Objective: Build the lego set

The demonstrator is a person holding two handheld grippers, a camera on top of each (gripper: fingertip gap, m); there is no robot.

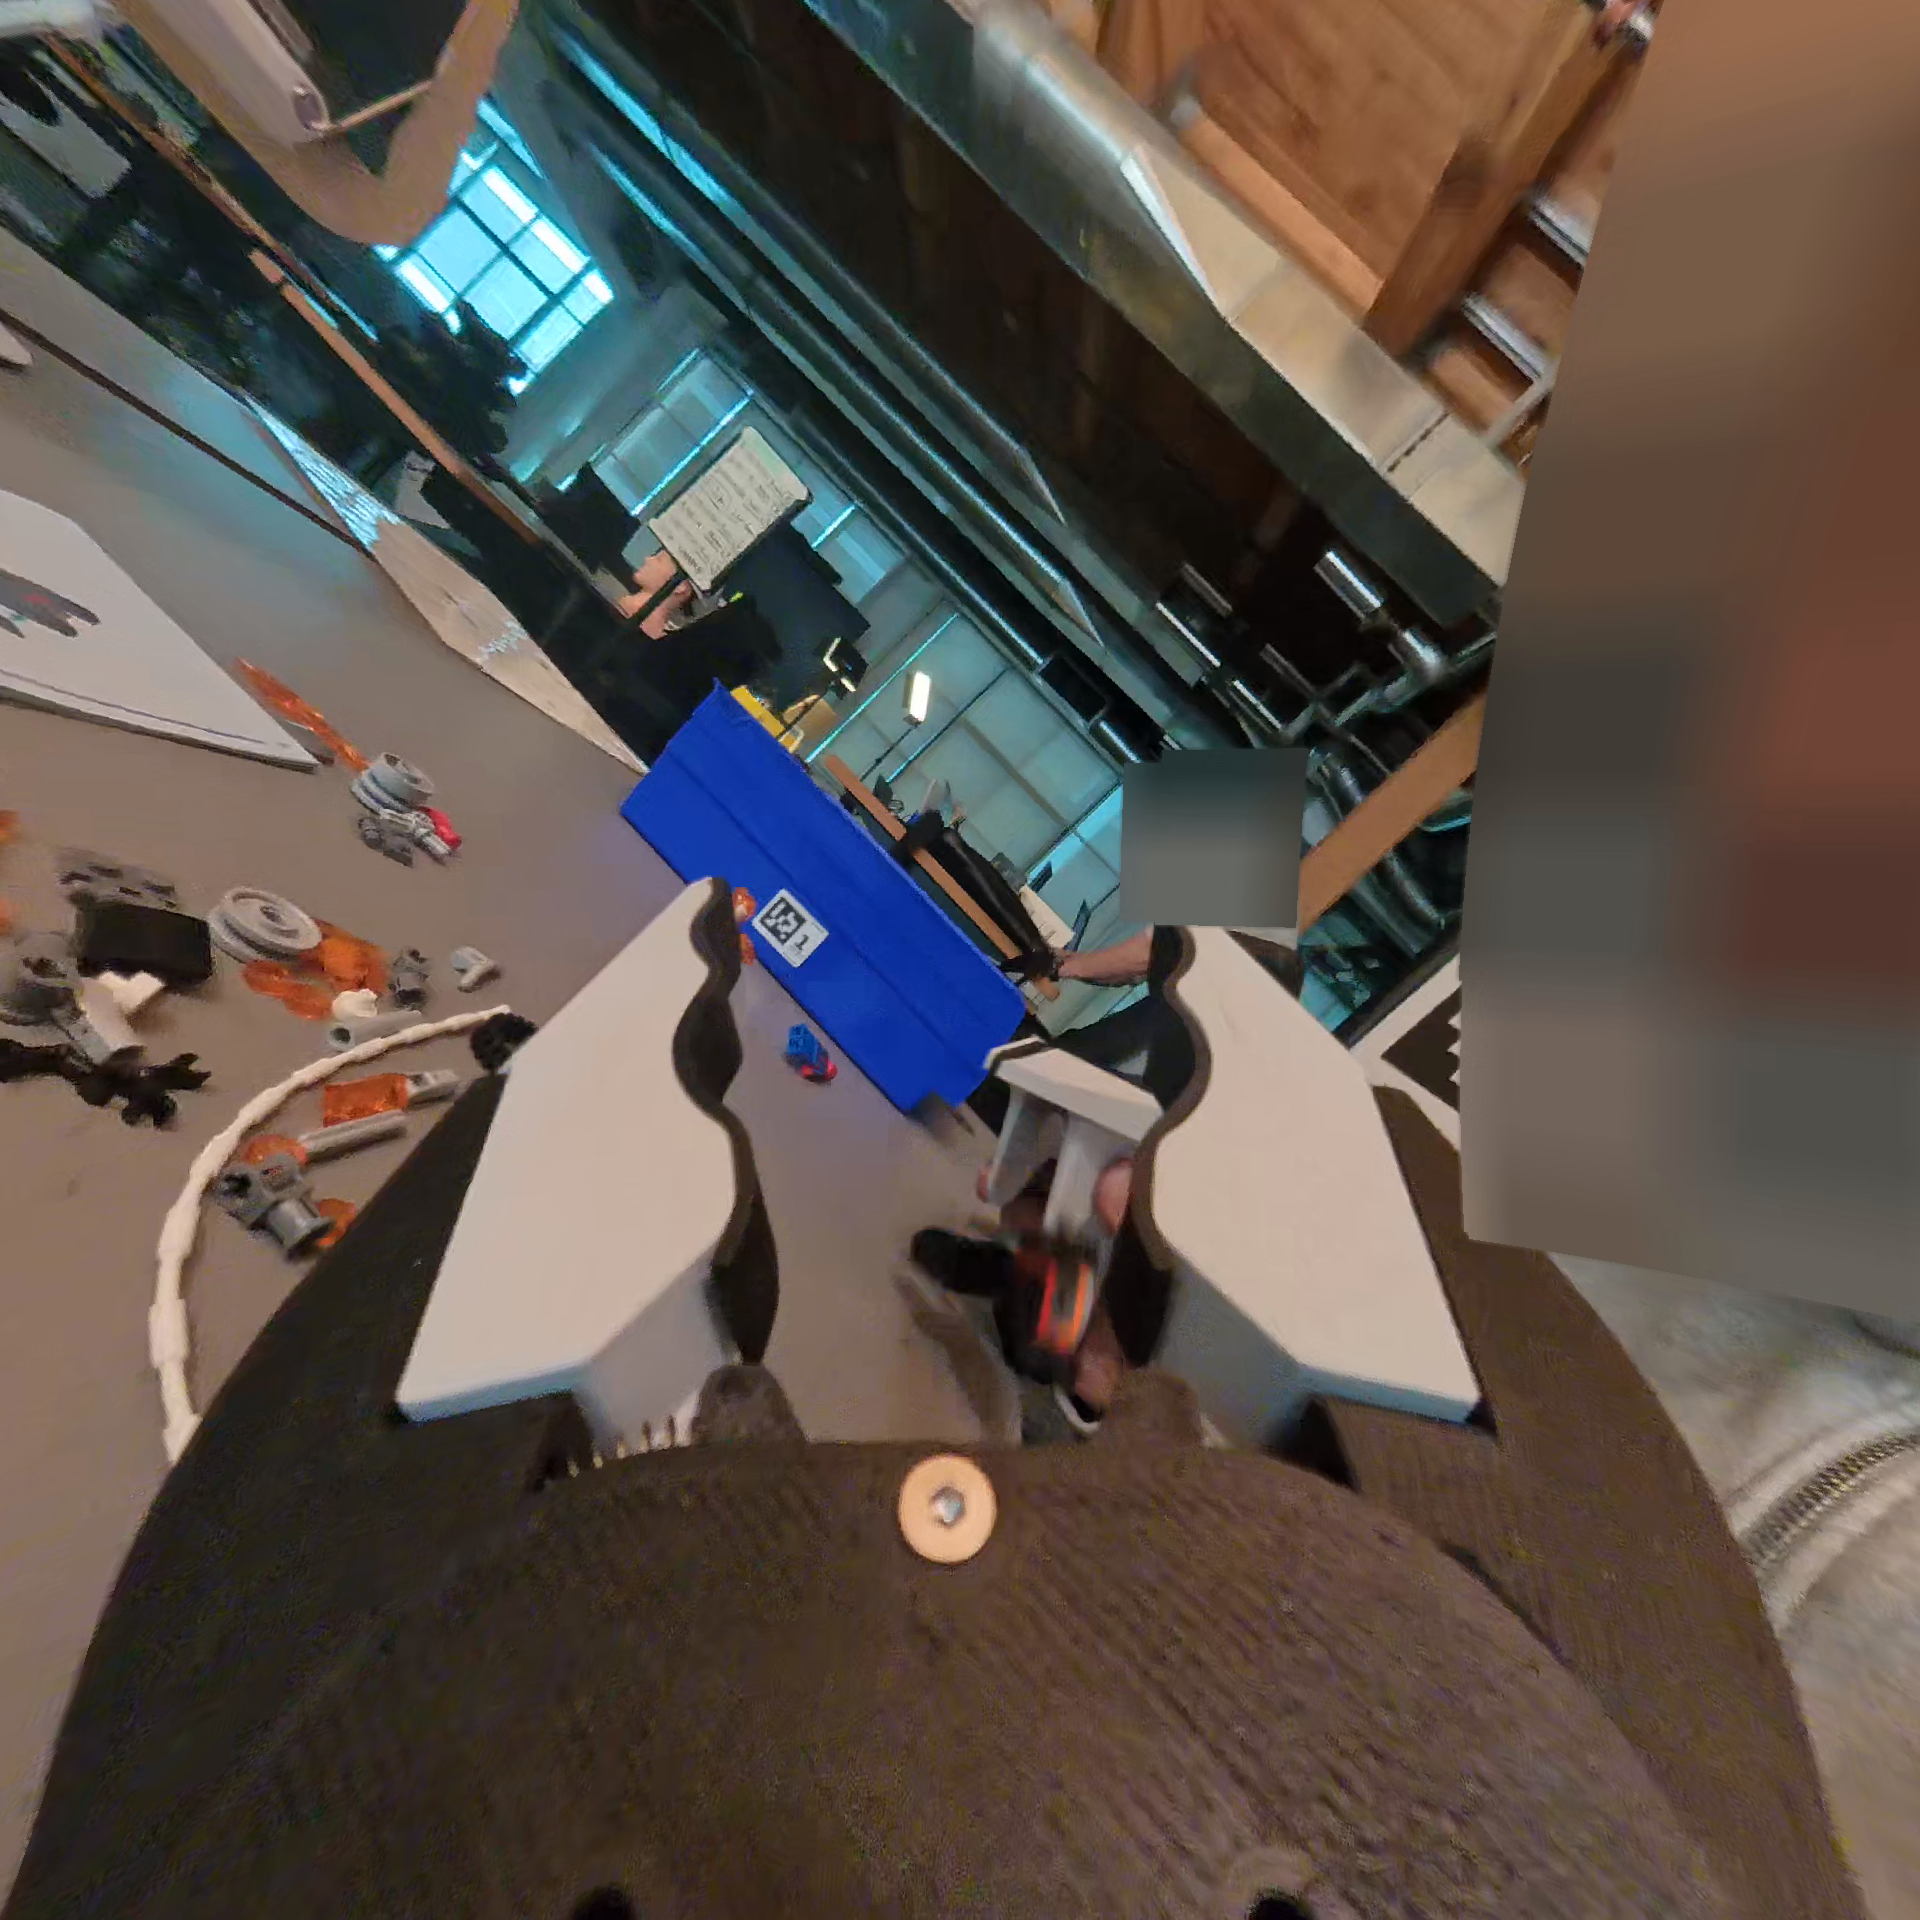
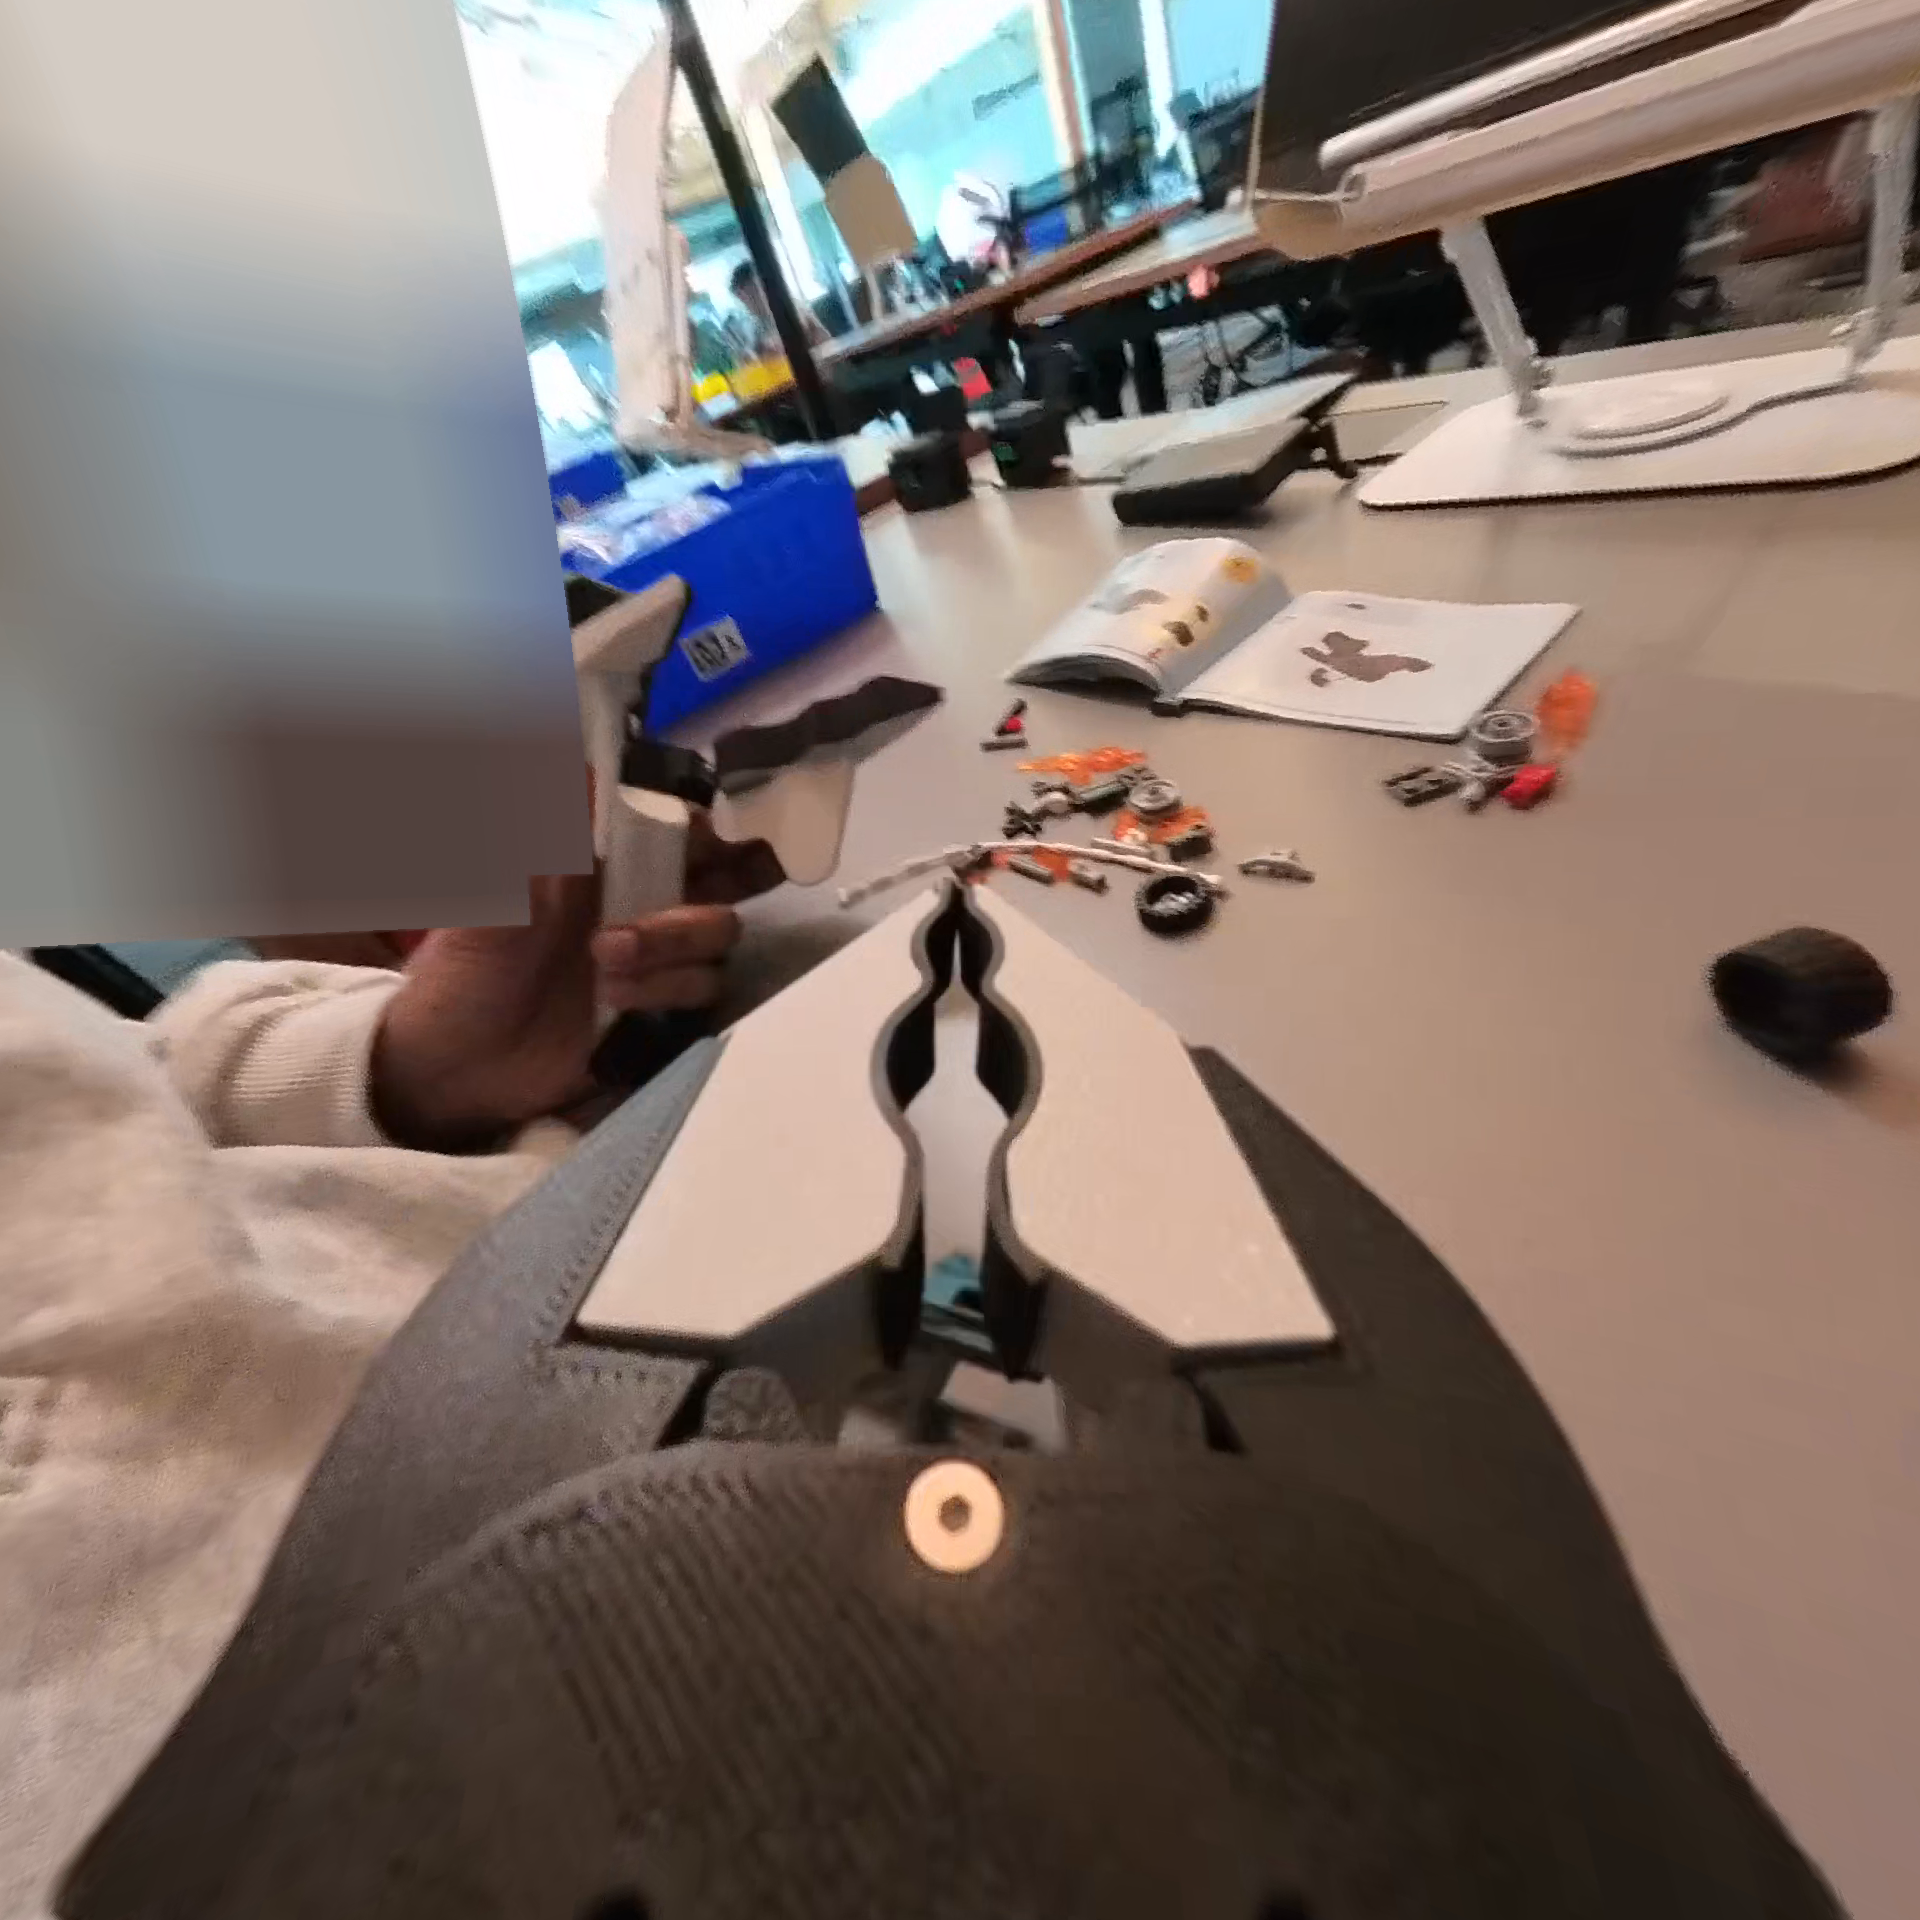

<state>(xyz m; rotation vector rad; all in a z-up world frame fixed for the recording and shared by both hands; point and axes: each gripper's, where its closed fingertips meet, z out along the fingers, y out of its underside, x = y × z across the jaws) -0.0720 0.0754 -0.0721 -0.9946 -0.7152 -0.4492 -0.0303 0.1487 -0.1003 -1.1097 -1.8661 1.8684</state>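
Observation:
My left gripper [image 1: 940, 920] is open and held above the grey table, tilted, with nothing between its tips. Low between its fingers is a blurred orange and black thing [image 1: 1060, 1299] beside a person's fingertip; I cannot tell what it is. My right gripper [image 2: 956, 904] is shut, with nothing visible between its tips, and points at the loose Lego pieces [image 2: 1122, 810]. These include grey wheels [image 1: 265, 925], orange clear parts [image 1: 322, 966], a white flexible strip [image 1: 239, 1143] and a black tyre [image 2: 1174, 904]. A hand holds the left gripper at the left of the right wrist view; one of its fingers [image 2: 795, 821] shows there.
An open instruction booklet [image 2: 1320, 655] lies beyond the pieces. A blue bin [image 1: 831, 914] stands at the back, with a small blue and red piece [image 1: 810, 1055] before it. A larger black tyre [image 2: 1803, 997] lies apart at the right. A monitor stand [image 2: 1662, 436] is at the far right. Left tips to right tips: about 10 cm.

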